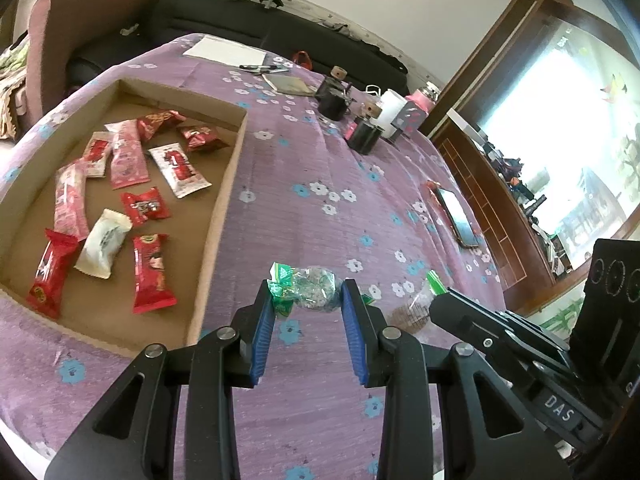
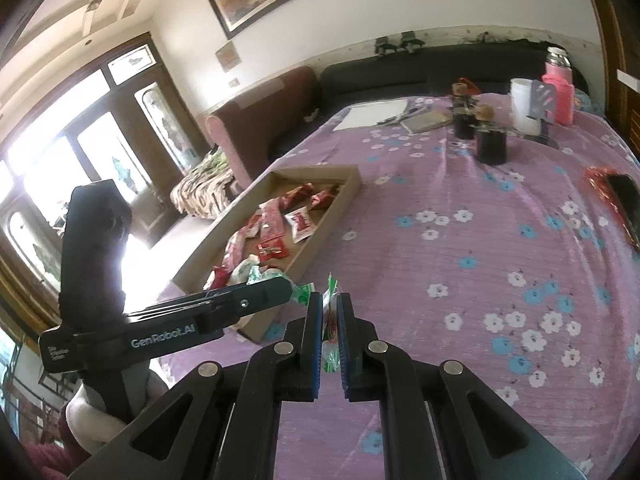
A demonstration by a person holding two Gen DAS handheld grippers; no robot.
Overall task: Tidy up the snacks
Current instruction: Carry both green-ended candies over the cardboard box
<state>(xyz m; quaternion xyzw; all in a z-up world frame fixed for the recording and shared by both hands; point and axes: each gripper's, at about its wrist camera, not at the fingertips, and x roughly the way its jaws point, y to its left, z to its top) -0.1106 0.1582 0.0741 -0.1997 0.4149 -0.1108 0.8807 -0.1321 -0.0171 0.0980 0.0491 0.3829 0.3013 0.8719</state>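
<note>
A cardboard tray [image 1: 224,200] on the purple flowered tablecloth holds several red, pink and white snack packets [image 1: 176,168]. My left gripper [image 1: 308,292] is shut on a clear and green snack packet [image 1: 312,286], held between its blue pads just right of the tray. My right gripper [image 2: 329,312] is shut on another clear, green-edged packet [image 2: 330,312] held upright between its pads; in the left wrist view this packet [image 1: 420,304] sits beside the right gripper's body [image 1: 500,336]. The tray also shows in the right wrist view [image 2: 320,240].
A phone [image 1: 456,216] lies on the cloth to the right. Dark jars [image 1: 362,136], a white cup [image 1: 390,110] and a pink bottle [image 1: 418,106] stand at the far side, with papers [image 1: 226,50] and a notebook [image 1: 292,84]. A black sofa runs behind the table.
</note>
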